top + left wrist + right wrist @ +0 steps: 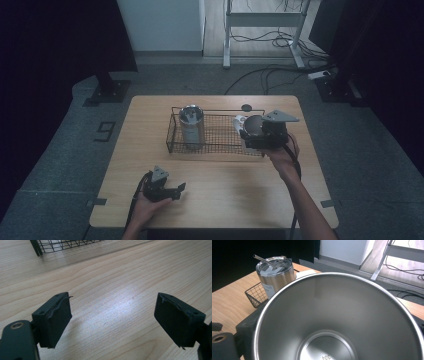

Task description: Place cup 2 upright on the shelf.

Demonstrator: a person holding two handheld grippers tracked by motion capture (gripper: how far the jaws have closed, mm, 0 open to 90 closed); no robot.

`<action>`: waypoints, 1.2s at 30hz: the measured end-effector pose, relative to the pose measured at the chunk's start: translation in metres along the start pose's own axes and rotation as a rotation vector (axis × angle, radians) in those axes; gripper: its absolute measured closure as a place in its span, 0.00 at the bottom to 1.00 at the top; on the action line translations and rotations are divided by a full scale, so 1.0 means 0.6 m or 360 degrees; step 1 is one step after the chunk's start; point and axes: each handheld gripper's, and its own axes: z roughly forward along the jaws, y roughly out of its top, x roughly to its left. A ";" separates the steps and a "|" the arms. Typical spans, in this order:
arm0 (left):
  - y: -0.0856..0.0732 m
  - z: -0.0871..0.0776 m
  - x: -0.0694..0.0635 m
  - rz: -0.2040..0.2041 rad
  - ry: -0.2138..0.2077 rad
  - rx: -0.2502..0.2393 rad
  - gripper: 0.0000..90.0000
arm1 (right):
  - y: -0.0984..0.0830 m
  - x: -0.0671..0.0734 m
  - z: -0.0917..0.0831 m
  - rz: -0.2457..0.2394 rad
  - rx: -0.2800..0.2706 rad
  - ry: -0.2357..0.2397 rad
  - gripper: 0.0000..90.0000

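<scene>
1. An open stainless steel cup [337,322] is held in the right gripper [252,133], with a black jaw seen against its outer wall at the lower left of the right gripper view; the jaws are clamped on the cup.
2. In the high view the cup [254,123] is seen tipped on its side at the right end of a black wire basket [215,145], its mouth turned towards the gripper's camera. Whether it rests on the basket or is held just above it cannot be told.
3. A lidded steel tumbler [275,272] with a metal straw is stood upright in the left part of the basket, well apart from the held cup.
4. A small white object [239,119] is seen just beside the cup, at the basket's far right corner; what it is cannot be made out.
5. The left gripper [112,322] is held low over the bare wooden table [120,277], near its front edge, with its jaws spread wide and nothing between them.
6. The basket's near corner is seen at the top of the left gripper view.
</scene>
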 end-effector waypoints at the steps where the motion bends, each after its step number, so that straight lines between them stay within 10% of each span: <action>1: 0.000 0.000 0.000 -0.0001 0.0000 0.0000 0.16 | 0.000 0.000 0.000 0.0000 0.0000 0.0000 0.06; 36: -0.002 -0.001 0.004 -0.0005 -0.0006 0.0000 0.16 | 0.023 -0.032 0.071 0.0025 0.0053 0.0004 0.06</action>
